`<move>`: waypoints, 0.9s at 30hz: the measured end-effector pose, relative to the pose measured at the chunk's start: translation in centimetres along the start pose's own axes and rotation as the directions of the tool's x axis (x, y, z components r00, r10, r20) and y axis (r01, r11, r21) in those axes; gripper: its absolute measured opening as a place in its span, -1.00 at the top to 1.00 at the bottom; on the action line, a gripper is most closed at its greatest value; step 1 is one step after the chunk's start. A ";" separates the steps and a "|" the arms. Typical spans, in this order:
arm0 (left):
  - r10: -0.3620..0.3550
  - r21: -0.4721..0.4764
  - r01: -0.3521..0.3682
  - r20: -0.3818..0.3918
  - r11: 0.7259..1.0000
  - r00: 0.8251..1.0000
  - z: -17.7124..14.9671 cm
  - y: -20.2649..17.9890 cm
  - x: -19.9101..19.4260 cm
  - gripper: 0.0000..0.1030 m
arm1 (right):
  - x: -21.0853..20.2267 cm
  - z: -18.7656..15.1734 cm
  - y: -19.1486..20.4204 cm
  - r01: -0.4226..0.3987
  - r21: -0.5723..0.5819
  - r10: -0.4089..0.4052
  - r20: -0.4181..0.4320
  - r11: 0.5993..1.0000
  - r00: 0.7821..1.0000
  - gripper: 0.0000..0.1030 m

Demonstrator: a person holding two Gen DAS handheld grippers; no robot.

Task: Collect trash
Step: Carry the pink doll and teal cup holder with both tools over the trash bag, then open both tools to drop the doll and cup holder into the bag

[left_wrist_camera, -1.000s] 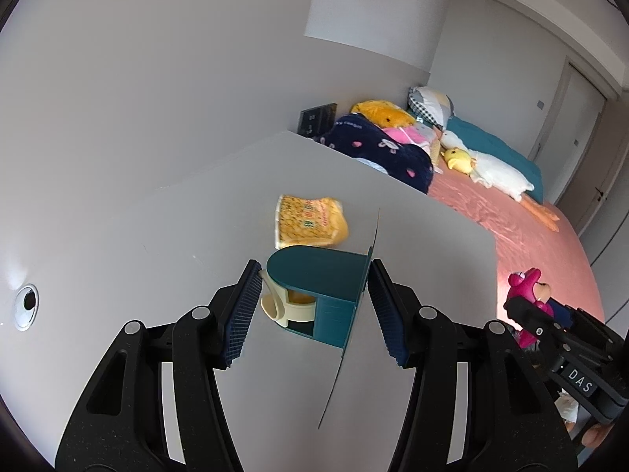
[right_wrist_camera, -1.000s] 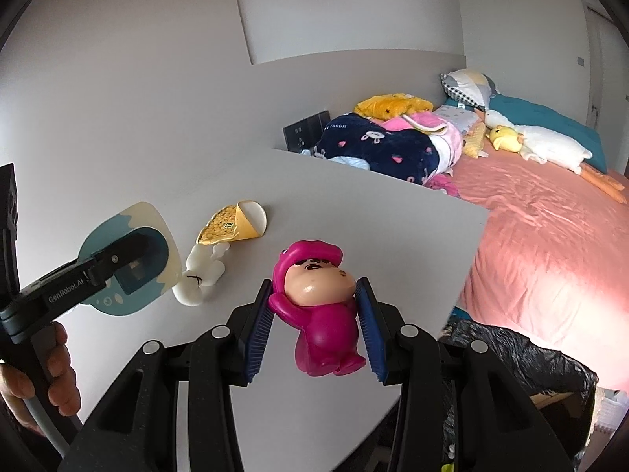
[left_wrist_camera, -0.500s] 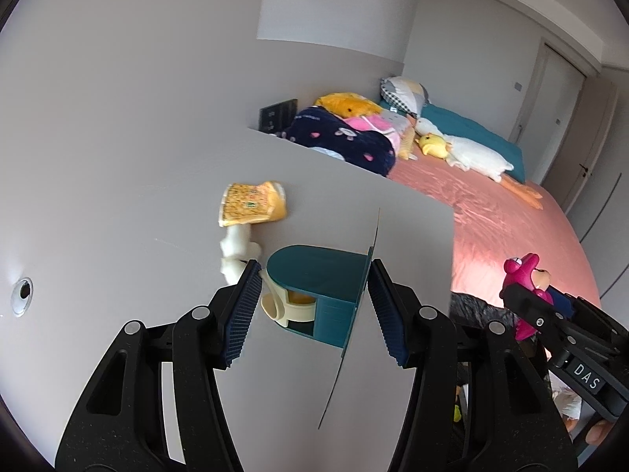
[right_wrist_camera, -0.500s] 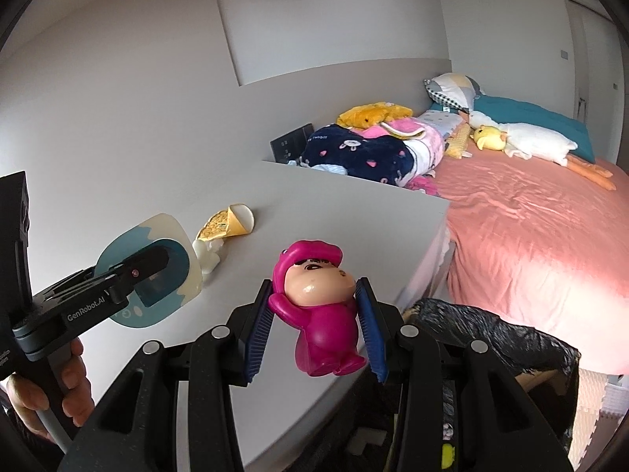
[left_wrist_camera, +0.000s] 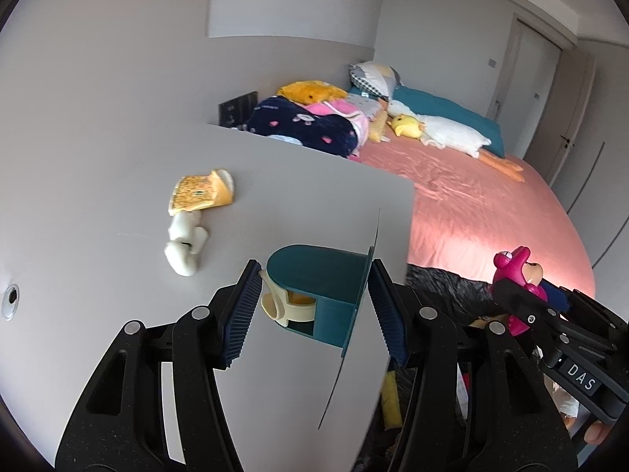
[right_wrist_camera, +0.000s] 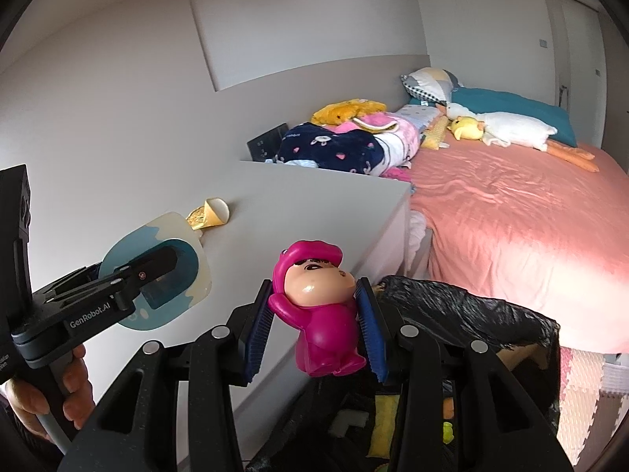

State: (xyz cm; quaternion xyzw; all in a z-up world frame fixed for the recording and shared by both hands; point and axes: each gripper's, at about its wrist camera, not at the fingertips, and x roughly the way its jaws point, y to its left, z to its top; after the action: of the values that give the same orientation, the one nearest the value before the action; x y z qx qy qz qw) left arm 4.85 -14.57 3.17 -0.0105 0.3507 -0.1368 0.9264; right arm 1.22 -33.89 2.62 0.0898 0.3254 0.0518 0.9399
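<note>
Carrying both loads to the black bin bag point(right_wrist_camera: 471, 314) beside the table point(left_wrist_camera: 295, 181) is the step in hand — the left gripper point(left_wrist_camera: 314, 306) is clamped on a teal card package point(left_wrist_camera: 318, 295), the right gripper point(right_wrist_camera: 314, 326) on a pink figurine point(right_wrist_camera: 318, 314). Best to bring each squarely over the bag's mouth before letting go — the figurine already hangs near its rim, while a yellow wrapper point(left_wrist_camera: 200, 196) and a white scrap point(left_wrist_camera: 184, 244) lie on the table.
</note>
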 end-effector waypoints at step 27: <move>-0.146 0.183 0.160 -0.089 0.970 0.985 -1.7 -10.2 3.0 -0.07 | -5.2 -2.1 -9.7 0.161 0.154 -0.169 0.041 0.975 0.985 0.15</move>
State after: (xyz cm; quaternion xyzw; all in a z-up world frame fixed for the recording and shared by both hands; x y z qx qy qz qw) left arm 3.41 -25.04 1.14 0.0558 0.3687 -0.2408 0.8961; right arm -3.80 -43.95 2.15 0.1343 0.3093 -0.0535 0.9399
